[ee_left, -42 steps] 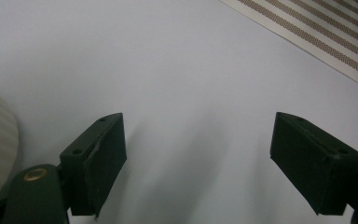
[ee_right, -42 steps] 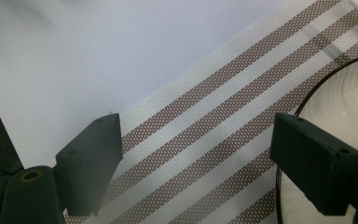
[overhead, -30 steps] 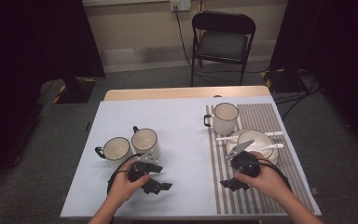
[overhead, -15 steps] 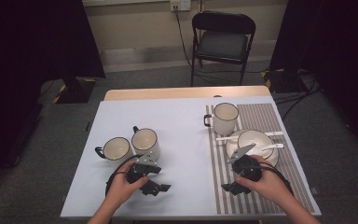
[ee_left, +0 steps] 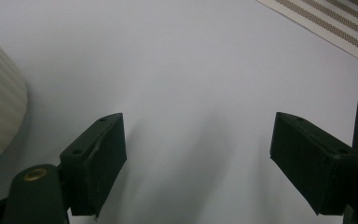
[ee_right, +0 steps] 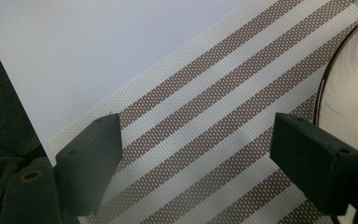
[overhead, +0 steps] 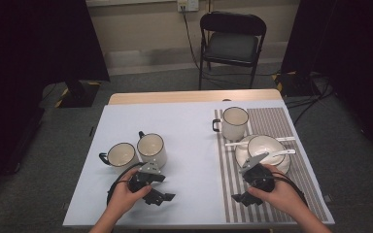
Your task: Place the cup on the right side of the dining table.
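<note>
My left gripper (overhead: 160, 196) rests low over the pale tablecloth (overhead: 189, 145), held by a hand, just in front of two cream mugs (overhead: 122, 155) (overhead: 152, 149). Its jaws stand wide apart in the left gripper view (ee_left: 198, 154), with nothing but bare cloth between them. A ribbed mug side (ee_left: 0, 116) shows at that view's left edge. My right gripper (overhead: 240, 198) sits on the striped placemat (overhead: 272, 121), in front of a bowl (overhead: 264, 145) on a plate. It is open (ee_right: 196, 154) over the stripes, with the plate rim (ee_right: 349, 93) just right of its right jaw.
A third mug (overhead: 234, 123) stands at the placemat's far left corner. Two white spoons (overhead: 281, 153) (overhead: 238, 143) lie by the bowl. A black folding chair (overhead: 233, 43) stands beyond the table's far edge. Cables trail from both grippers toward the near edge.
Both hands have drifted slightly toward the near edge of the table. The jaws of both grippers stay open, and no object has moved.
</note>
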`<move>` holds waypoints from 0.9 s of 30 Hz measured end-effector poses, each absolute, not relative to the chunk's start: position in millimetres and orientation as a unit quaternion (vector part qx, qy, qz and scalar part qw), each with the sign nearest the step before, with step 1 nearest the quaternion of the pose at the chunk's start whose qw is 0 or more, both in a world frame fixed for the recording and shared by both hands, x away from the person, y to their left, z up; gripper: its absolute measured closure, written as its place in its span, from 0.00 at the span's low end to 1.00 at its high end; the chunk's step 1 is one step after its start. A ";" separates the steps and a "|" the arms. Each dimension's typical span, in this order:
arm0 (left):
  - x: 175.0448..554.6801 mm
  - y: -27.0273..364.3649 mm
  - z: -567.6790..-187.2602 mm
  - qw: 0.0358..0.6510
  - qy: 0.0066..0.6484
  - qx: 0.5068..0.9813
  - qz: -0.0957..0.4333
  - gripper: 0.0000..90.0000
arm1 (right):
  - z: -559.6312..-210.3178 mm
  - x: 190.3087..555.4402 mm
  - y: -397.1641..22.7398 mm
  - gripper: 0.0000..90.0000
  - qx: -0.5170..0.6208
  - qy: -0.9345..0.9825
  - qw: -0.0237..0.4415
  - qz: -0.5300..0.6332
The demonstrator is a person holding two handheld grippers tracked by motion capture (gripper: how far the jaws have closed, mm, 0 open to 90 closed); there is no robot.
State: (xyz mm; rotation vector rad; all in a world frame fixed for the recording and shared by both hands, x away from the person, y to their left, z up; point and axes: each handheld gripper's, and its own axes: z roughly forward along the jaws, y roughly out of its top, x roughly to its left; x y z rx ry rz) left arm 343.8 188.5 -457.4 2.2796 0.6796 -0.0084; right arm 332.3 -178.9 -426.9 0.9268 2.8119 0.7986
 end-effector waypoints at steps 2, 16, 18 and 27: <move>343.0 189.4 -457.8 0.371 0.264 0.890 -0.003 0.20 | -428.0 331.4 -179.3 0.18 0.303 0.916 0.036 0.259; 340.1 197.2 -459.8 0.365 0.264 0.893 0.001 0.20 | -438.7 326.5 -182.3 0.18 0.300 0.919 0.033 0.254; 339.7 198.0 -460.2 0.365 0.266 0.892 0.003 0.20 | -440.8 326.1 -183.4 0.18 0.302 0.919 0.033 0.251; 339.6 202.6 -462.4 0.357 0.265 0.896 0.012 0.20 | -446.7 325.0 -183.6 0.18 0.296 0.920 0.033 0.254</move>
